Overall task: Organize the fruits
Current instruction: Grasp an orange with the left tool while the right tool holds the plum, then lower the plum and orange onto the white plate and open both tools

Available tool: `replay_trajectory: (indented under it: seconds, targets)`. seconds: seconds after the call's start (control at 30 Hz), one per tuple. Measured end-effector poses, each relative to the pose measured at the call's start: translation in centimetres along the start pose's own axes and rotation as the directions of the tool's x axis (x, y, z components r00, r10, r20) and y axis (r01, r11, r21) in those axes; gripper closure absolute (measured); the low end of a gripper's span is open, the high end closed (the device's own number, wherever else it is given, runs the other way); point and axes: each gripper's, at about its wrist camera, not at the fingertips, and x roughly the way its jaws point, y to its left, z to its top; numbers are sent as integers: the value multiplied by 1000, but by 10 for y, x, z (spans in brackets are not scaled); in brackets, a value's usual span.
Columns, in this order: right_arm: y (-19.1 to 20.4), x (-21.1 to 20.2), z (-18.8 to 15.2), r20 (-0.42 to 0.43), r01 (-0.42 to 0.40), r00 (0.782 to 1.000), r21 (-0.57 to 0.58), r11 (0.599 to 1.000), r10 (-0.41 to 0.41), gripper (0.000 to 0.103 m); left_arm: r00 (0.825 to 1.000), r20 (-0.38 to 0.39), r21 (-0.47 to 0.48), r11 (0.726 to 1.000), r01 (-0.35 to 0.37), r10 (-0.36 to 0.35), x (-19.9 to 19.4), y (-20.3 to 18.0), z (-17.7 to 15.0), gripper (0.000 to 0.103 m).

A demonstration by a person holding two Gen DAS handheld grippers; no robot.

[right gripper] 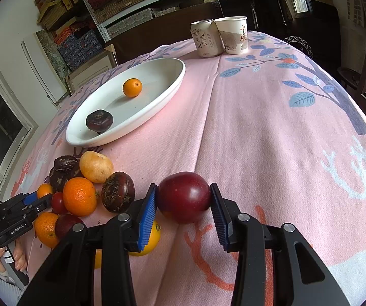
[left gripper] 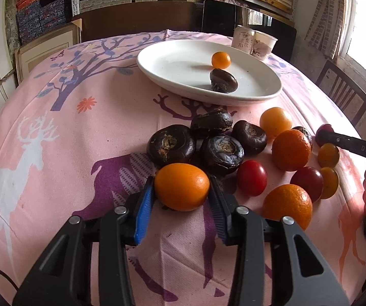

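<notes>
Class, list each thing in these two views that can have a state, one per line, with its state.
Left gripper: fingers shut on an orange fruit.
Right gripper: fingers shut on a dark red fruit.
White plate: holds one small orange and one dark water chestnut.
Paper cup: upright.
Can: upright, touching the cup.
Fruit pile: loose on the cloth.

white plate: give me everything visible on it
The white plate is a shallow oval dish with a raised rim, glossy like glazed ceramic, and looks intact. It sits flat on the pink tablecloth, beyond the pile of loose fruit and in front of a can and a paper cup. It holds one small orange and one dark brown chestnut, lying apart. Neither hand-held gripper touches it.
</notes>
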Motion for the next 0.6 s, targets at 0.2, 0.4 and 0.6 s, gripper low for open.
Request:
replay_trajectory:
  seconds: [0.2, 0.4, 0.6]
  targets:
    - [-5, -7, 2, 42, -31, 999, 28, 999, 30, 62, 996, 92, -15, 1000, 12, -11, -21, 2, 4, 62]
    - [5, -21, 30, 111, -78, 991, 31, 996, 75, 62, 993, 120, -45, 999, 26, -21, -19, 4, 53, 62]
    - [48, 5, 81, 95, -89, 991, -41, 995, 93, 62, 994, 109, -52, 998, 28, -22, 14, -4, 103, 62]
